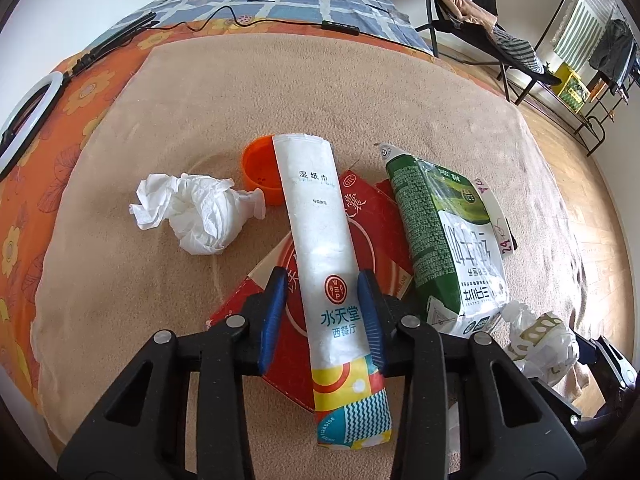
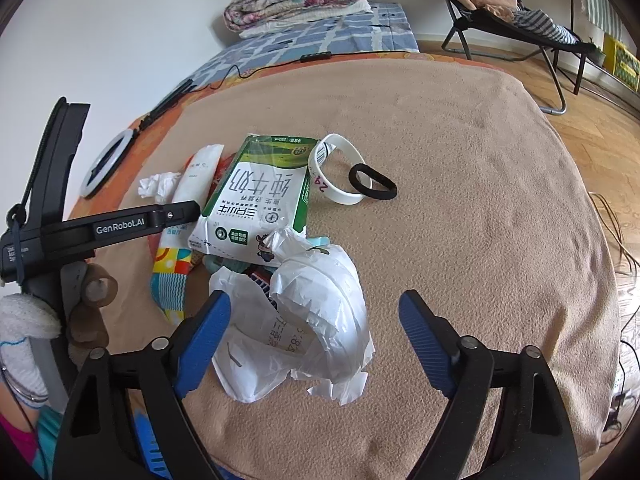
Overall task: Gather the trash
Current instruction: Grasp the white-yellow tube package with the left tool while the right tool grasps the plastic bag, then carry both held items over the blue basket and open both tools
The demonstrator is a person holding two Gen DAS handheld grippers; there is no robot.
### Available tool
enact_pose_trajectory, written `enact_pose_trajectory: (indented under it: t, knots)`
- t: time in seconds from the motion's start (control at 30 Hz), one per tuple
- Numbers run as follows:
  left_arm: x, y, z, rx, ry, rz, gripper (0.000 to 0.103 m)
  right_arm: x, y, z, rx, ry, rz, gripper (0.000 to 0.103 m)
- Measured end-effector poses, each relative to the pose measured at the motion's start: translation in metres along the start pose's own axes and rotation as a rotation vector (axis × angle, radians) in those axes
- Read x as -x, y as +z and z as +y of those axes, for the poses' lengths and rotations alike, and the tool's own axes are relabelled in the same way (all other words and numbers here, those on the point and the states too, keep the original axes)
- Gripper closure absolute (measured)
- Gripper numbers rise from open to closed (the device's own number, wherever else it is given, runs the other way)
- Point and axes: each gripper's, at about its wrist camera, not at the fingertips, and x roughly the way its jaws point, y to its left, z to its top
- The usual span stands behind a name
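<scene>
My left gripper (image 1: 322,316) sits astride the wipe packet (image 1: 328,264): right pad touching its edge, left pad just off it, so not clamped. Packet lies on the red box (image 1: 372,220), between orange cap (image 1: 260,168) and milk carton (image 1: 444,232); tissue (image 1: 192,212) off to the left. My right gripper (image 2: 314,322) is wide apart over the crumpled white bag (image 2: 304,320), pads clear of it. All on the tan blanket (image 2: 480,200).
</scene>
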Motion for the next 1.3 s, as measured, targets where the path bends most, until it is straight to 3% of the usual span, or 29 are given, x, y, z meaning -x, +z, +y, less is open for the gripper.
enact_pose_trajectory:
  t: [0.07, 0.23, 0.27, 0.37, 0.57, 0.87, 1.07, 1.3]
  knots:
    - [0.0, 0.001, 0.0, 0.003, -0.004, -0.003, 0.08, -0.003, 0.001, 0.0, -0.002, -0.003, 0.006, 0.019]
    - [0.005, 0.004, 0.007, 0.025, -0.016, -0.022, 0.092, -0.007, 0.001, -0.002, -0.019, 0.014, 0.027, 0.046]
    - [0.007, 0.005, 0.009, 0.031, -0.019, -0.029, 0.094, -0.007, 0.001, -0.003, -0.024, 0.018, 0.03, 0.056]
    - [0.015, 0.006, 0.013, 0.043, -0.029, -0.047, 0.096, -0.005, -0.001, -0.005, -0.035, 0.034, 0.028, 0.067]
    - [0.038, 0.002, 0.016, 0.036, -0.042, -0.088, 0.097, 0.01, 0.0, 0.003, -0.009, 0.027, -0.017, 0.073]
    - [0.083, -0.016, 0.019, 0.022, -0.095, -0.142, 0.097, 0.045, -0.008, 0.02, 0.029, 0.052, -0.076, 0.074]
    - [0.114, -0.044, 0.015, 0.002, -0.128, -0.166, 0.097, 0.068, -0.027, 0.035, 0.07, 0.078, -0.082, 0.074]
    - [0.137, -0.091, 0.014, -0.041, -0.114, -0.183, 0.097, 0.088, -0.057, 0.051, 0.116, 0.083, -0.086, 0.074]
